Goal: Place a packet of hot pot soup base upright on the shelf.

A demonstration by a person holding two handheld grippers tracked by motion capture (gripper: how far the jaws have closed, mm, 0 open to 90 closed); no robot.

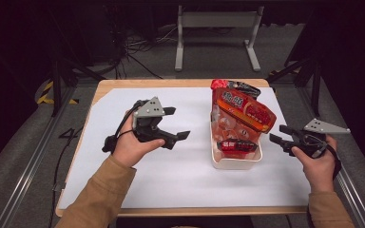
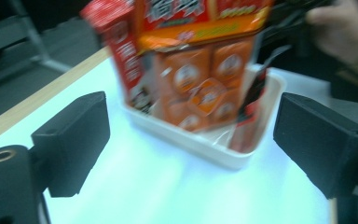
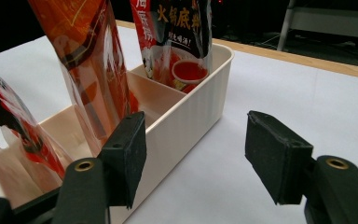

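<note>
A white plastic bin (image 1: 235, 164) stands right of centre on the white sheet, stuffed with snack packets. A large orange-red packet (image 1: 242, 110) leans out of its middle, a red and black packet (image 1: 233, 86) stands at its far end, and a small red packet (image 1: 236, 146) sits at its near end. My left gripper (image 1: 180, 122) hovers left of the bin, open and empty, facing the bin (image 2: 200, 144) and the orange packet (image 2: 200, 79). My right gripper (image 1: 278, 133) is just right of the bin, open and empty, one jaw close by the bin wall (image 3: 191, 116).
The white sheet (image 1: 171, 171) covers most of a wooden table (image 1: 180, 210). Beyond its far edge stand a metal frame's legs (image 1: 216, 42), with cables on the floor. Aluminium rails (image 1: 33, 156) run along both sides.
</note>
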